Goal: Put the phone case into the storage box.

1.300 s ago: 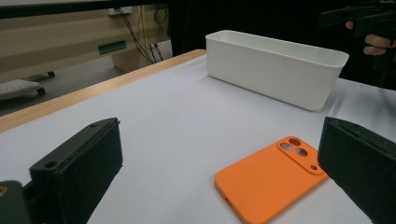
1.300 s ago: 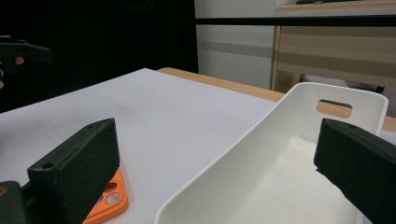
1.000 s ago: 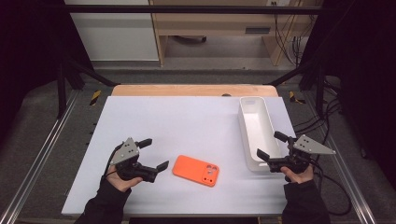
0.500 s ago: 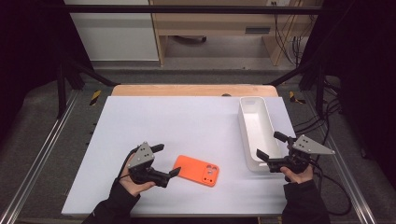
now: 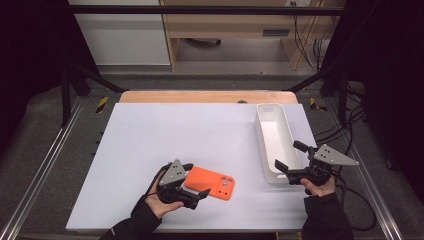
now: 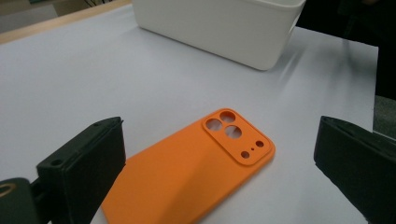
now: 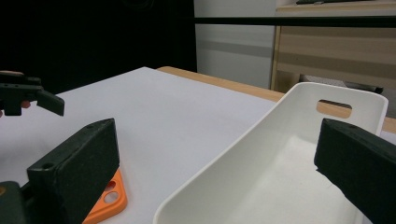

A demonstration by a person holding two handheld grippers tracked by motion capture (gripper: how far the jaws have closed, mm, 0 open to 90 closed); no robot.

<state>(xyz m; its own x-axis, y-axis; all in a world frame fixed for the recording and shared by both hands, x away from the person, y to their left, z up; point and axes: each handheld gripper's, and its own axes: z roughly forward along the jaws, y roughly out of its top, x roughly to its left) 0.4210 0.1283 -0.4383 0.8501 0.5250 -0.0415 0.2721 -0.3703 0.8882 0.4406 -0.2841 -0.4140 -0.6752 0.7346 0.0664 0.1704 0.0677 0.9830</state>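
Here, a white counter (image 5: 150, 150) with a wooden strip along its far edge. Beyond it: pale cabinet doors, a wooden shelf unit, cables hanging at the far right. Dark frame bars run down both sides.

One other thing on the counter: a long white tray (image 5: 274, 140), lying lengthwise along the right side, empty as far as can be seen. A handle slot is cut in its far end wall, clear in the right gripper view. Its near end sits just beside the right tool (image 5: 288, 156).

Nothing lies between the left tool (image 5: 195, 180) and the orange phone case (image 5: 212, 182). The counter around the case is bare white.

Phone case: flat on the counter, near the front edge, a little left of the tray and well apart from it. Back side up, camera cut-outs at the end toward the tray.

Left tool: jaws spread wide, empty. It sits at the case's left end, one jaw on the far side and one on the near side, so the case's end lies in the gap. In the left gripper view the case (image 6: 187, 172) runs up the middle between both jaws. Whether either jaw touches it, cannot tell.

Right tool: jaws wide apart, holding nothing, held at the tray's near end with the tray wall (image 7: 233, 168) between them in its own view.
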